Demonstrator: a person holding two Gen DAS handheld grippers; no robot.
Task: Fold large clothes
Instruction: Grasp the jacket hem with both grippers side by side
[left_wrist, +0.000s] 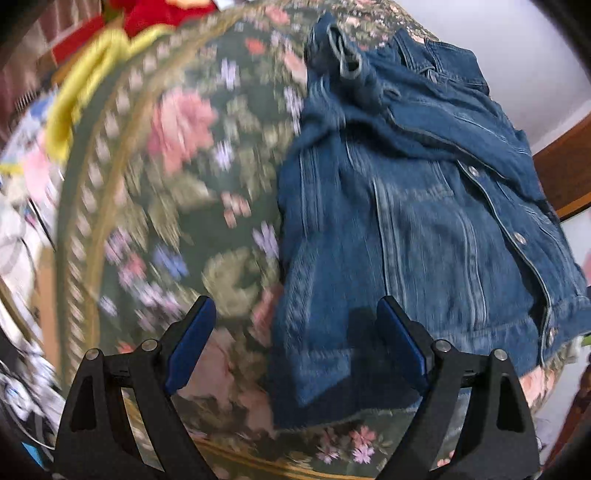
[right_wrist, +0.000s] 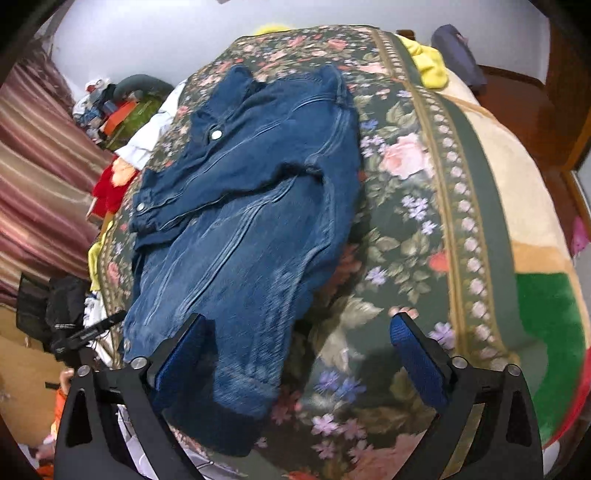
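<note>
A blue denim jacket (left_wrist: 406, 221) lies on a floral blanket (left_wrist: 192, 177), with one sleeve folded across its body. My left gripper (left_wrist: 297, 310) is open and empty, held over the jacket's near hem edge. In the right wrist view the jacket (right_wrist: 251, 221) lies lengthwise on the blanket (right_wrist: 406, 221), with a sleeve end hanging toward me. My right gripper (right_wrist: 303, 325) is open and empty, its left finger over the jacket's near end.
A yellow garment (left_wrist: 85, 81) and a red one (left_wrist: 155, 14) lie at the blanket's far edge. In the right wrist view, a yellow garment (right_wrist: 428, 62), a cream and green blanket (right_wrist: 535, 258), a striped curtain (right_wrist: 37, 166) and clutter (right_wrist: 110, 107) surround the bed.
</note>
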